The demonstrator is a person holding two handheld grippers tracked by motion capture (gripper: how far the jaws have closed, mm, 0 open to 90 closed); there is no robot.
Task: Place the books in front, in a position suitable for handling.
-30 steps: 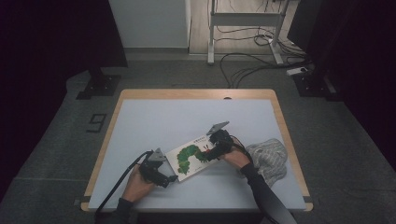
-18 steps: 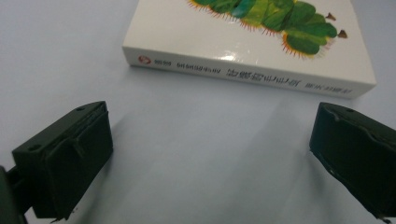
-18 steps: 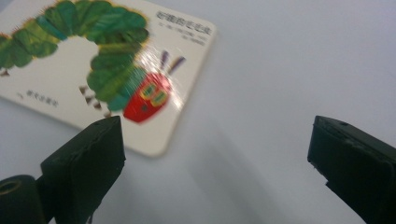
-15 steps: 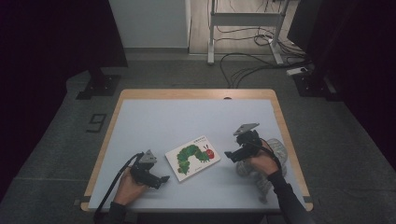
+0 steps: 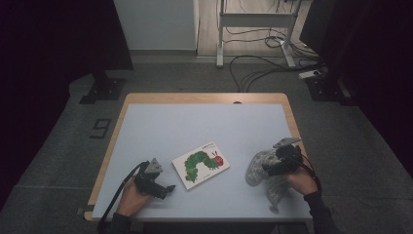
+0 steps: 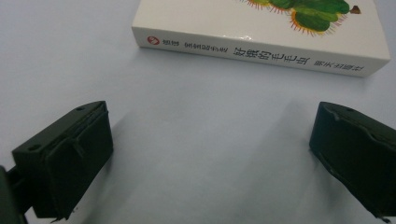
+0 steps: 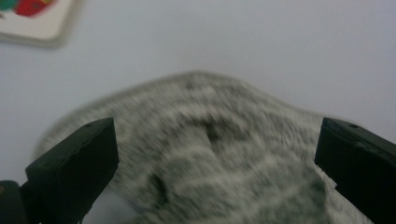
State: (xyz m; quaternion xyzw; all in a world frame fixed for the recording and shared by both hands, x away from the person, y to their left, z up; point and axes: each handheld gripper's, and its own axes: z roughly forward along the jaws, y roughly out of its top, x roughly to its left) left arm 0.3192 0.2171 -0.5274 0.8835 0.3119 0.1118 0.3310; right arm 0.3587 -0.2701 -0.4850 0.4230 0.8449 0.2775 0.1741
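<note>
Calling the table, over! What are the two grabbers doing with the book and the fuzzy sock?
Left gripper open, beside the book, not touching. Right gripper open, jaws just opened wider, over the grey sock, no grip yet. Nothing in the way.

Overhead view, two close table-level views

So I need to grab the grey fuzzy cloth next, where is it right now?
In the high view the grey cloth lies near the table's right front edge, right of the caterpillar book, under the open right gripper.
</note>
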